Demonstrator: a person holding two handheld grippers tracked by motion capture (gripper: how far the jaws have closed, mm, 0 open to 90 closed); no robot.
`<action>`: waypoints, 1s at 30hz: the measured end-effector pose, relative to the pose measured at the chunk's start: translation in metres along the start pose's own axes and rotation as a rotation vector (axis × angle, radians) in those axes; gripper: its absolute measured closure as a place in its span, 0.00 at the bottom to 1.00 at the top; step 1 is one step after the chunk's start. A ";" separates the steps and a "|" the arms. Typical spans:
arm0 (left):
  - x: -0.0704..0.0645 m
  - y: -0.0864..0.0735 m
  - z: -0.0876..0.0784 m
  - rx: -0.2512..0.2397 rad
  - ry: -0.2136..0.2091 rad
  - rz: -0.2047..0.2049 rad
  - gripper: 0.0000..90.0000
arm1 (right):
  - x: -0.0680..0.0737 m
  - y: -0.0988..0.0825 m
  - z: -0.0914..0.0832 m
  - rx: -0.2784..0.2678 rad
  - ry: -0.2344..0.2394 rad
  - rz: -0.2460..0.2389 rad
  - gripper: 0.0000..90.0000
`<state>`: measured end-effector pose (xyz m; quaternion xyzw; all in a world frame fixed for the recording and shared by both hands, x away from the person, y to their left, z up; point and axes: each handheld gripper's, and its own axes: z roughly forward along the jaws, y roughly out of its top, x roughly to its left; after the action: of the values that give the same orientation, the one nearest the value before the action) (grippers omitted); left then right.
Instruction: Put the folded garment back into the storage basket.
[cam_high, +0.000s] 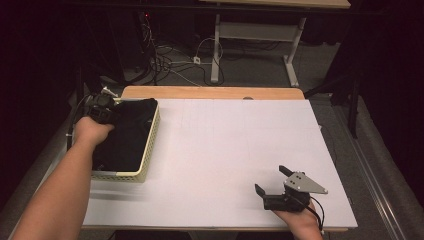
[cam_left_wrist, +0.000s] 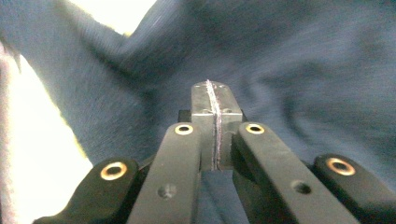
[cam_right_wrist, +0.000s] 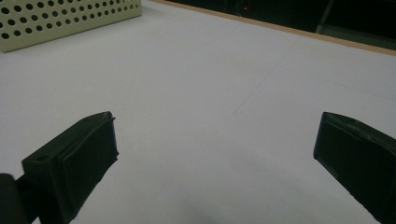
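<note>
A dark navy cloth (cam_high: 129, 134) lies bunched in a cream perforated basket (cam_high: 150, 145) at the table's left side. My left gripper (cam_high: 102, 112) is over the basket's far left corner, down among the cloth. In the left gripper view its jaws are pressed flat together, and the left gripper (cam_left_wrist: 214, 88) points at folds of the cloth (cam_left_wrist: 303, 70); no fabric shows between the pads. My right gripper (cam_high: 271, 179) rests near the table's front right with its jaws wide apart. In the right gripper view, the right gripper (cam_right_wrist: 215, 135) holds nothing over the bare white tabletop.
The white table surface (cam_high: 230, 150) stretches between basket and right hand, with a wooden strip (cam_high: 210, 92) along its far edge. The basket's perforated wall (cam_right_wrist: 70, 18) shows far left in the right gripper view. Cables and a desk frame (cam_high: 217, 50) stand on the floor beyond.
</note>
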<state>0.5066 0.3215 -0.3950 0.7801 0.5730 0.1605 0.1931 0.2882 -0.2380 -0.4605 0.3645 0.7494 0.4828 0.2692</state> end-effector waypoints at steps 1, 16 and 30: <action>-0.005 0.002 -0.006 -0.016 -0.004 0.012 0.98 | 0.000 0.000 -0.001 -0.002 -0.002 -0.001 0.00; -0.057 0.029 0.029 -0.007 -0.105 0.105 0.98 | 0.000 0.001 -0.004 -0.027 -0.004 0.020 0.00; -0.061 0.030 0.065 0.042 -0.130 0.105 0.98 | -0.006 -0.006 -0.004 -0.014 -0.019 0.044 0.00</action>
<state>0.5445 0.2479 -0.4385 0.8218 0.5207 0.1074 0.2049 0.2870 -0.2461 -0.4639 0.3835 0.7352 0.4905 0.2682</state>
